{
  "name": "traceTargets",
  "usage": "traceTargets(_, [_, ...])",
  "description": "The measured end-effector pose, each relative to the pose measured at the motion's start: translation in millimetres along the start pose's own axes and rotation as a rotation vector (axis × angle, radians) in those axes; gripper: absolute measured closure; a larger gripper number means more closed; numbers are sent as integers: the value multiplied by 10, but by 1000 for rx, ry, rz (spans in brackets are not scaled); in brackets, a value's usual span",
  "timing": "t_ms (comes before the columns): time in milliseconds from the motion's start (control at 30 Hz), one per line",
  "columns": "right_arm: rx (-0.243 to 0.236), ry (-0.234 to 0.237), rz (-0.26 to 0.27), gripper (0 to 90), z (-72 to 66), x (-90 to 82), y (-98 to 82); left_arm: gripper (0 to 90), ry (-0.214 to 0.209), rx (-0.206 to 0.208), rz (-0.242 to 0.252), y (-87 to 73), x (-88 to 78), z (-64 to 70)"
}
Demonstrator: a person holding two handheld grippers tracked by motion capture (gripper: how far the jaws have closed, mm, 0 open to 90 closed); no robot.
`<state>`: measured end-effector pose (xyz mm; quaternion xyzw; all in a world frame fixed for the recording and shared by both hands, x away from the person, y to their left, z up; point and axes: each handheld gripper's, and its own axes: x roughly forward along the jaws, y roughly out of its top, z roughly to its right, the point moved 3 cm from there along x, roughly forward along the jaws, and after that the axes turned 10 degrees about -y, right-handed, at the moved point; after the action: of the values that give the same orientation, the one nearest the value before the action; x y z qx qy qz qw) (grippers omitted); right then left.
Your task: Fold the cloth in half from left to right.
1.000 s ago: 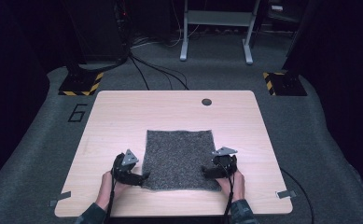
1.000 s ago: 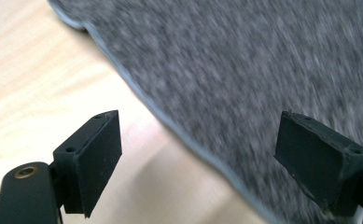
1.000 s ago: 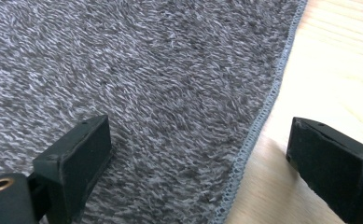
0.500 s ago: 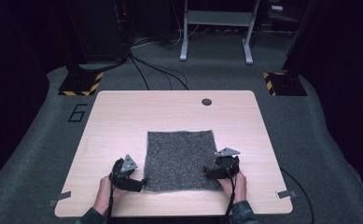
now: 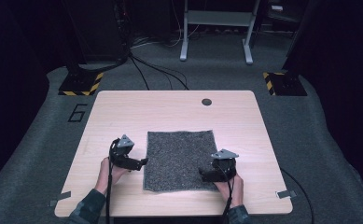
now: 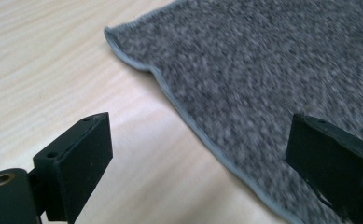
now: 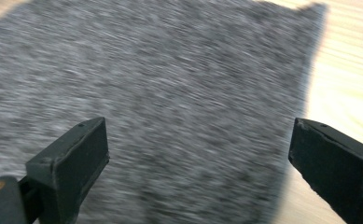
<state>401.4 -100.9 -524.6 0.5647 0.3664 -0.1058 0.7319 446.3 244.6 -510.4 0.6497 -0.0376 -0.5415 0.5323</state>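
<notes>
- Nearest the person, the left tool (image 5: 143, 162) is hovering just beside the left edge of the grey cloth (image 5: 180, 158), jaws spread with nothing between them; they have just been opening wider, and in the left gripper view the hemmed edge is running between them without being pressed.
- The right tool (image 5: 202, 175) is sitting over the cloth's near right part, jaws spread and gripping nothing; the right gripper view is blurred, so whether a pad is grazing the fabric is hard to say.
- The cloth is lying flat on the table (image 5: 123, 112), towards its near edge and roughly centred between the hands.
- It is looking nearly square, with its slightly longer axis probably running from the person towards the far side, edges about parallel to the table's.
- Risk: if one tool is pinching only the thin hem, the fabric is likely to slip free; uneven pulls from the two sides would be skewing or bunching it, and the wavy left edge (image 6: 170, 95) could be folding under.
- Farther off, a small dark round hole (image 5: 206, 101) is sitting near the far edge.
</notes>
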Motion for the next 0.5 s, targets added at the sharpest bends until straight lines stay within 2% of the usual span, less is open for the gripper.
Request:
traceTargets(100, [-11,30,30,76,-171,-32,41,59,-11,-17,-9,102,69,-86])
traceTargets(267, [-31,69,19,74,-441,-29,95,47,-13,-35,-28,222,202,-247])
traceTargets(300, [-38,77,19,75,-504,-29,109,54,1,-38,-27,239,237,-283])
traceTargets(333, [-57,86,25,89,-564,-31,128,82,-4,-35,-43,255,268,-323])
traceTargets(433, [-99,98,40,102,-734,-42,191,95,-25,-60,-50,296,348,-424])
traceTargets(500, [-104,134,33,97,-828,-24,227,92,-39,-89,-36,323,381,-475])
